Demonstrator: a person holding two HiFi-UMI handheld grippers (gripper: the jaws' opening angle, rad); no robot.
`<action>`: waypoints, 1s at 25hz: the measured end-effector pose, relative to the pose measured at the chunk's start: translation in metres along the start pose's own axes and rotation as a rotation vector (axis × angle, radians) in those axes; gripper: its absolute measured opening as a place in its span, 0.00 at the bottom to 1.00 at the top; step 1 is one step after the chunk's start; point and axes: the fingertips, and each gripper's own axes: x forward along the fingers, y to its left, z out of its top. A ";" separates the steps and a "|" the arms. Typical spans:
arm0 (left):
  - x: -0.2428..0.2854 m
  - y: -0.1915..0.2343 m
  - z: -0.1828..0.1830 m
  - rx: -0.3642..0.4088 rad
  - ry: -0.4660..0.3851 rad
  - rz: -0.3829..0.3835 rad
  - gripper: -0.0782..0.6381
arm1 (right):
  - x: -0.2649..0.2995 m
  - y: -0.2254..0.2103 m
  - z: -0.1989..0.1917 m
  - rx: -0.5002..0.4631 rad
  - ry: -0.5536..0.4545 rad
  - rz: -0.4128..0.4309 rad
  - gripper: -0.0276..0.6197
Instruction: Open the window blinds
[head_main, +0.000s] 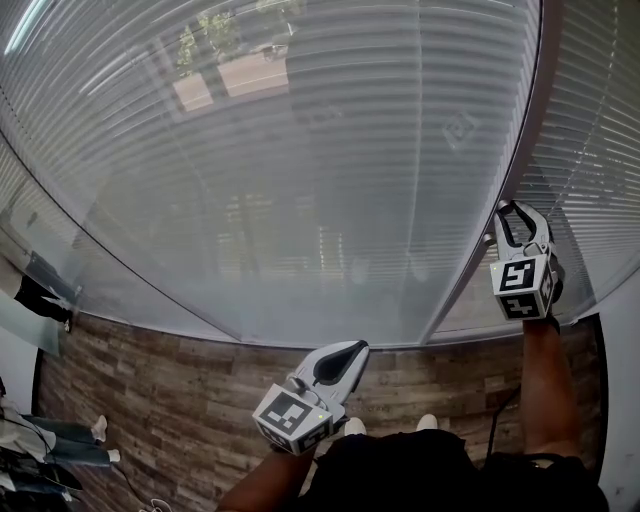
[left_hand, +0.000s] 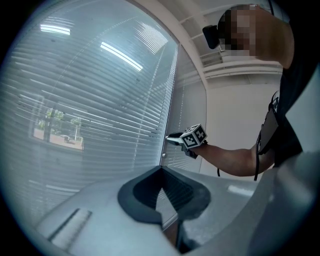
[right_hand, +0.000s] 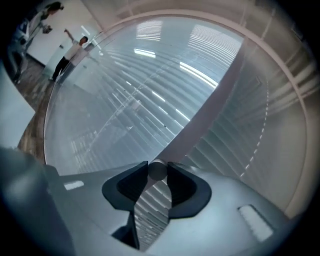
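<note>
The window blinds (head_main: 300, 150) hang with their slats level behind the glass, straight ahead of both grippers. They are tilted enough that trees and a building show dimly through them. A small round knob (right_hand: 157, 170) sits at the foot of the slanting window post (right_hand: 210, 105) that parts the wide pane from a narrower one.

The right gripper (head_main: 520, 208) is closed on this knob, its two dark pads pressing the sides. More slats show through the gap below the tips.

The left gripper (head_main: 355, 348) hangs lower and well back from the glass, apart from the right one. Its jaw tips are together with nothing between them.

Under both grippers runs a wood-plank floor (head_main: 180, 400). In the right gripper view, a person (right_hand: 70, 52) stands far off along the glass wall, to the upper left.
</note>
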 end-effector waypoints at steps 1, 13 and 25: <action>0.001 0.000 0.000 0.006 0.001 -0.001 0.11 | 0.001 0.000 -0.001 -0.054 0.004 -0.011 0.27; 0.006 -0.001 -0.006 0.011 0.007 -0.009 0.11 | -0.002 0.004 0.000 -0.264 -0.004 -0.042 0.30; 0.003 -0.008 0.000 0.001 0.007 -0.018 0.11 | -0.004 -0.006 -0.008 0.808 -0.085 0.153 0.34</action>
